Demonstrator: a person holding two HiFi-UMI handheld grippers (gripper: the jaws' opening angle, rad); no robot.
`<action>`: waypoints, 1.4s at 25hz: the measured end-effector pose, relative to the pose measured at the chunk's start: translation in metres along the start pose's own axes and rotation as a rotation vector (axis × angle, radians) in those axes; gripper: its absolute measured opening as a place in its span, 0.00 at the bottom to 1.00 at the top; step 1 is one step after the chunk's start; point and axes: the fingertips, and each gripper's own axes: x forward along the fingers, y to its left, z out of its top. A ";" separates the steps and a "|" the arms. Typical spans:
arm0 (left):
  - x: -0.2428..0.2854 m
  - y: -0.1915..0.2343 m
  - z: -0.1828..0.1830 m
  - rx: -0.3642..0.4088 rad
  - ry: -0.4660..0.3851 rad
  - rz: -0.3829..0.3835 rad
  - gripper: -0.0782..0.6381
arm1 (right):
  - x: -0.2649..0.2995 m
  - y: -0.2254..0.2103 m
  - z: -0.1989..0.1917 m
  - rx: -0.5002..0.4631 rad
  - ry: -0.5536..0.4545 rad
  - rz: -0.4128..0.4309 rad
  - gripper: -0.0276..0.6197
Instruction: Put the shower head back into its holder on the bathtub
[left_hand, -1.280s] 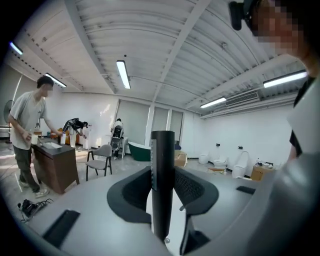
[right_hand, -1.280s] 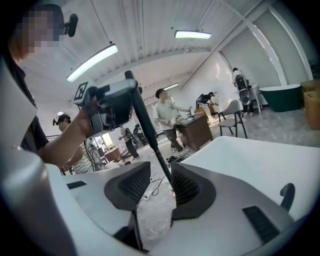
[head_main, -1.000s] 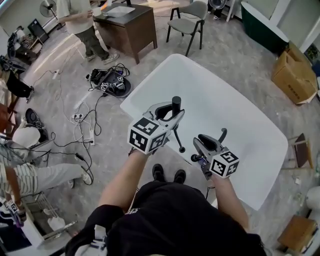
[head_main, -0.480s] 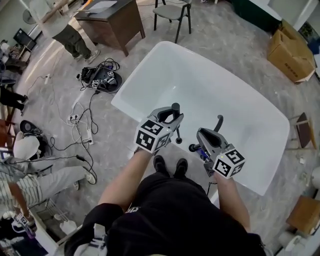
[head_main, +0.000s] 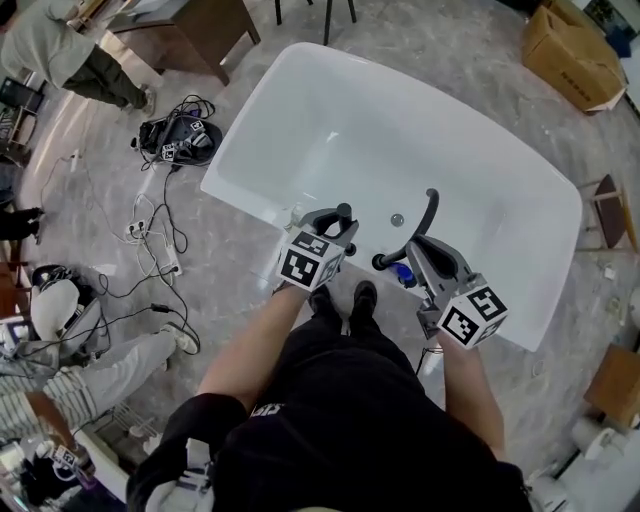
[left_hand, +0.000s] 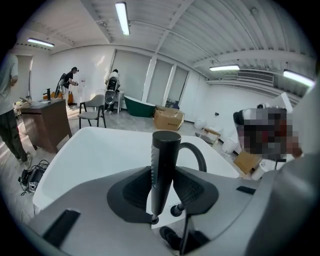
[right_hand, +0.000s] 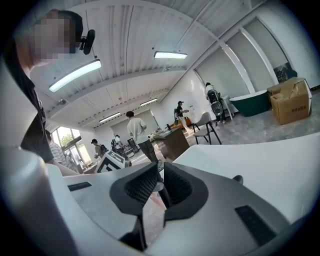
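The black shower head (left_hand: 163, 165) stands upright between the left gripper's (left_hand: 161, 192) pads, which are shut on its handle. In the head view that left gripper (head_main: 335, 222) holds the shower head (head_main: 345, 212) over the near rim of the white bathtub (head_main: 250, 200). The black curved spout (head_main: 431, 205) rises just to its right, and a small black knob (head_main: 380, 263) sits on the rim. The right gripper (right_hand: 157, 190) has just been closing its jaws, which now stand narrow with a thin dark stem (right_hand: 162, 200) pinched in the gap. What that stem belongs to is unclear.
A person (head_main: 60, 50) stands at the far left by a brown desk (head_main: 190, 30). Cables and a bag (head_main: 175, 140) lie on the floor left of the tub. Cardboard boxes (head_main: 575, 40) sit at the far right. Another person's legs (head_main: 110, 365) are at the lower left.
Both grippers have come closer to the tub's near rim, the left one sinking with the shower head. The right gripper has moved in beside the knob.
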 end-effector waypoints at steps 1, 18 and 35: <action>0.006 0.000 -0.009 -0.001 0.014 0.004 0.31 | -0.001 -0.002 -0.002 0.007 -0.001 -0.005 0.12; 0.071 0.019 -0.120 -0.093 0.180 0.056 0.31 | -0.045 -0.010 -0.033 0.069 0.053 -0.133 0.11; 0.105 0.007 -0.154 -0.022 0.242 0.010 0.32 | -0.044 -0.007 -0.071 0.137 0.102 -0.144 0.10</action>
